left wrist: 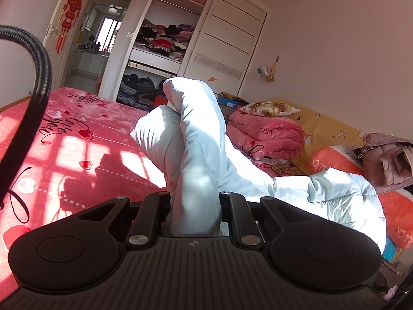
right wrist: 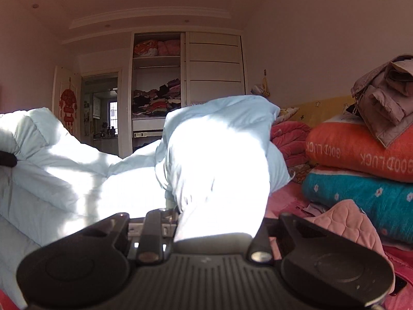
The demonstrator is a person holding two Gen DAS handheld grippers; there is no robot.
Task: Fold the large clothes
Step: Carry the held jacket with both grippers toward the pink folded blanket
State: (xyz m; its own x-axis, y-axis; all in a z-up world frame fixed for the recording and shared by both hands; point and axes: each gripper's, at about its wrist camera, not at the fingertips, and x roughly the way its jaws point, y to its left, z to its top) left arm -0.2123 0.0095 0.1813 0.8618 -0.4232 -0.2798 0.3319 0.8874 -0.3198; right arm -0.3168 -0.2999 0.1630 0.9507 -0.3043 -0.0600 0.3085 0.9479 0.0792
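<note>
A pale blue padded jacket (left wrist: 196, 139) is bunched up and lifted over the red bed (left wrist: 77, 139). My left gripper (left wrist: 195, 206) is shut on a thick fold of it, and the cloth rises in front of the camera and trails right to the rest of the jacket (left wrist: 335, 193). In the right wrist view my right gripper (right wrist: 219, 222) is shut on another fold of the jacket (right wrist: 219, 160), which hides its fingertips. The rest of the jacket (right wrist: 64, 175) sags to the left, where a dark gripper part (right wrist: 7, 159) shows at the edge.
A folded pink blanket (left wrist: 263, 134) and stacked orange (right wrist: 361, 149) and teal bedding (right wrist: 361, 199) lie at the bed's right, a mauve garment (right wrist: 384, 98) on top. A pink quilted cloth (right wrist: 348, 222) lies near. An open wardrobe (left wrist: 165, 38) stands behind. A black hose (left wrist: 38, 77) hangs left.
</note>
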